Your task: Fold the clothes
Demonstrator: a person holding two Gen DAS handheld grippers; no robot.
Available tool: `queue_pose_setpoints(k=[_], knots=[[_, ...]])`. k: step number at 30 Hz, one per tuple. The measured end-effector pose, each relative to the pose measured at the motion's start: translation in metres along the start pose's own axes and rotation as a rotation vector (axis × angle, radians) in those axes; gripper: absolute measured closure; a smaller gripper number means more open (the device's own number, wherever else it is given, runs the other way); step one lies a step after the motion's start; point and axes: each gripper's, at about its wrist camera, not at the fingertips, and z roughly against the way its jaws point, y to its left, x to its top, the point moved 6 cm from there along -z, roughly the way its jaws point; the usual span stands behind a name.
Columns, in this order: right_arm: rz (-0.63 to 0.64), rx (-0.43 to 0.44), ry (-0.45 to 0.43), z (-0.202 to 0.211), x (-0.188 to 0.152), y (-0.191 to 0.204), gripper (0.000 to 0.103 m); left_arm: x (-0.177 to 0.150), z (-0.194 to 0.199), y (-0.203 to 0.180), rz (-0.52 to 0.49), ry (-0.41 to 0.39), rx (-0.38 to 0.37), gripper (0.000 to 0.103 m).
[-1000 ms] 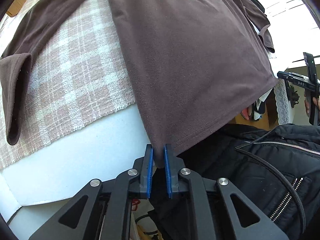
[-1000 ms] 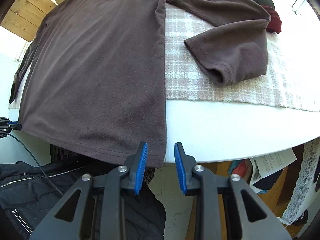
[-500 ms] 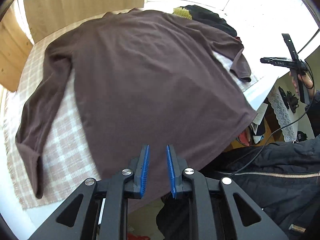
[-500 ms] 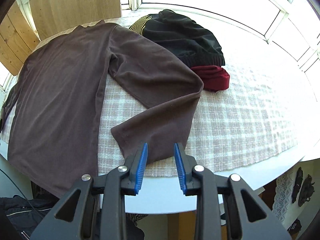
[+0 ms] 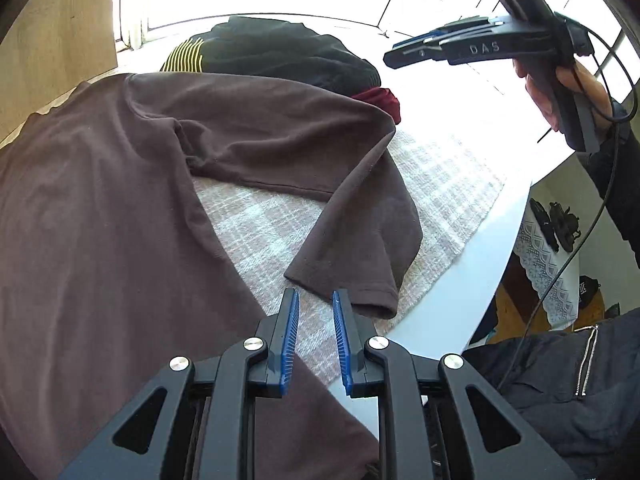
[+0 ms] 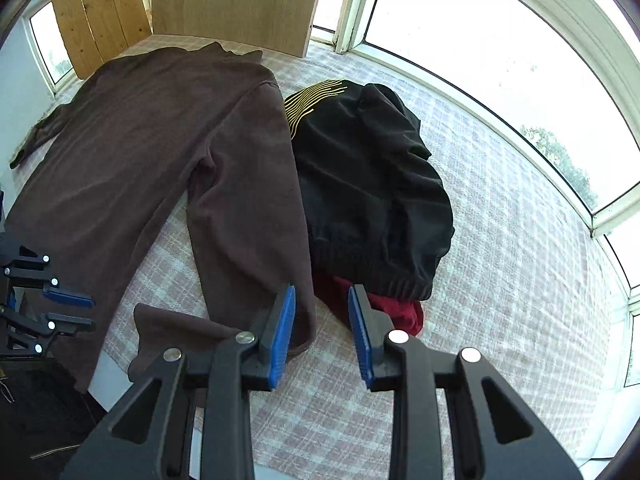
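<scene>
One brown shirt (image 6: 152,136), one black garment (image 6: 368,184), one red garment (image 6: 400,312).

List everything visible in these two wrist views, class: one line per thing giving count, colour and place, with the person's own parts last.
long-sleeved shirt: one, brown, spread flat on the cloth, near sleeve bent back on itself
black garment: one, black with yellow stripes, bunched beside the shirt's sleeve
red garment: one, dark red, partly under the black garment
table cloth: one, pink-and-white check, covering the table
table: one, white, edge bare
wooden boards: pale wood, against the window
left gripper: black, blue pads, empty
right gripper: black, blue pads, empty
hand: holding the right gripper's handle
</scene>
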Motion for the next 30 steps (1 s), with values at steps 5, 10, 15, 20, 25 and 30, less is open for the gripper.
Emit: queue_pose_setpoints(k=[5, 10, 15, 20, 25, 30], knots=[[0.076, 0.031, 0.004, -0.017, 0.021, -0.020, 0.075, 0.015, -0.029, -0.002, 0.034, 0.021, 0.065, 0.086], [0.159, 0.073, -0.011, -0.031, 0.046, -0.017, 0.075, 0.021, -0.044, -0.001, 0.038, 0.050, 0.105, 0.086], [0.219, 0.135, 0.001, -0.051, 0.075, -0.005, 0.075, 0.015, -0.053, -0.012, 0.046, 0.081, 0.075, 0.100], [0.266, 0.169, 0.015, -0.077, 0.105, 0.010, 0.075, 0.010, -0.032, -0.030, 0.097, 0.039, 0.018, 0.100], [0.307, 0.201, 0.034, -0.100, 0.131, 0.025, 0.075, 0.006, 0.003, -0.062, 0.135, -0.014, -0.098, 0.100], [0.286, 0.218, 0.068, -0.130, 0.156, 0.030, 0.075, 0.011, 0.033, -0.088, 0.115, -0.056, -0.140, 0.100]])
